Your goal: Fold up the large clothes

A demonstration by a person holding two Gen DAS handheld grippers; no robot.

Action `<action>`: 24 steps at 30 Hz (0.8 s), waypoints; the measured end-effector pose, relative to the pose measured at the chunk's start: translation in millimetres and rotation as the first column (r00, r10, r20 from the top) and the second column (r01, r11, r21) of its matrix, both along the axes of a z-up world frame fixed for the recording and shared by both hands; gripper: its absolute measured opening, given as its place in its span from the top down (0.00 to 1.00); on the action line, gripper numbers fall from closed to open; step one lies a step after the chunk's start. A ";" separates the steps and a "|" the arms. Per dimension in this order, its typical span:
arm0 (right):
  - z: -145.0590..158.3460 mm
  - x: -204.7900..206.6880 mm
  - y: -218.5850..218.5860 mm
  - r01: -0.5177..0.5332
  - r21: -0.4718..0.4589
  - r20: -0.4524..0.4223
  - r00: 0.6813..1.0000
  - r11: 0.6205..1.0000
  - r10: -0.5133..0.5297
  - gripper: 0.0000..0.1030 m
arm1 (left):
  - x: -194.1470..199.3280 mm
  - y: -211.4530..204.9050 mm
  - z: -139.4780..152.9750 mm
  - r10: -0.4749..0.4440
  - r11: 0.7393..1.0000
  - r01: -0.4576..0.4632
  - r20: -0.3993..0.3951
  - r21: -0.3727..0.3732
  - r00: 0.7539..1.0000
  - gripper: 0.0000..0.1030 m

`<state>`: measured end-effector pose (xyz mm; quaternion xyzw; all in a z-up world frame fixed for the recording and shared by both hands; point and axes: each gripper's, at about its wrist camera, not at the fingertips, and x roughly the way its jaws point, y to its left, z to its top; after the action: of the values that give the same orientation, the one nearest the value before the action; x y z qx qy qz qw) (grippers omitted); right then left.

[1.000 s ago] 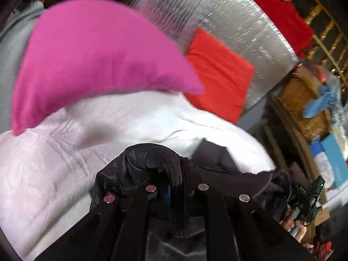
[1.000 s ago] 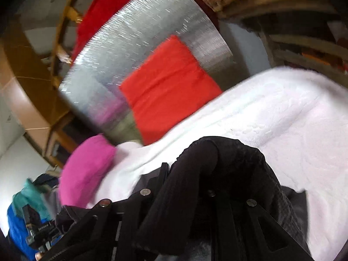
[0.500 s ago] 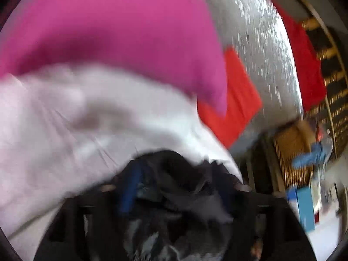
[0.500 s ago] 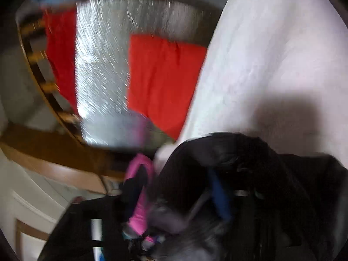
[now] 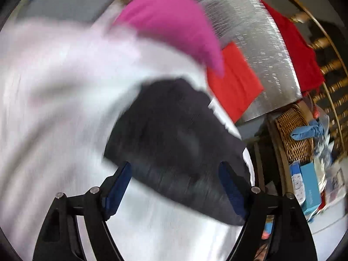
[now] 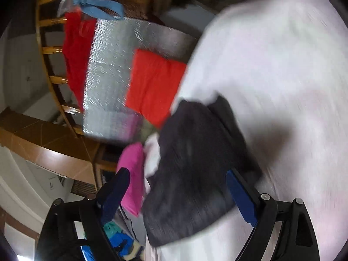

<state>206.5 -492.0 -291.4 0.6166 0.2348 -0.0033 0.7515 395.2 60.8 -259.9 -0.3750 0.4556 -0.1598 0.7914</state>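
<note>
A dark grey garment (image 5: 174,134) lies folded on the white bedspread (image 5: 54,100), blurred by motion. My left gripper (image 5: 175,188) hangs just short of its near edge; the jaws are opening and the blue pads (image 5: 118,187) touch nothing. In the right wrist view the same garment (image 6: 195,174) lies on the bedspread (image 6: 282,76), and my right gripper (image 6: 180,195) stands over its near end. Its jaws are opening too, with the cloth lying loose between the blue pads (image 6: 239,195), not pressed.
A pink pillow (image 5: 174,21) and a red pillow (image 5: 235,82) lie at the head of the bed against a silver foil board (image 5: 261,43). A wicker basket (image 5: 293,130) with a blue cloth and boxes stand at the right. Wooden railing (image 6: 54,50) behind.
Both grippers were shut on the dark garment a second ago. They have let go, spread wide and pulled back, and the garment now lies flat on the bedspread.
</note>
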 end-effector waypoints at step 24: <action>-32.8 71.1 5.5 0.079 -0.206 -0.109 0.989 0.975 -0.103 0.66 | 48.0 -2.5 -42.7 0.170 0.982 -0.171 -0.016 -0.083 0.985 0.64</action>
<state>277.6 -486.6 -324.1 0.5465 0.2490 -0.0982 0.7935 443.2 58.4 -302.6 -0.4461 0.4181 -0.1086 0.7838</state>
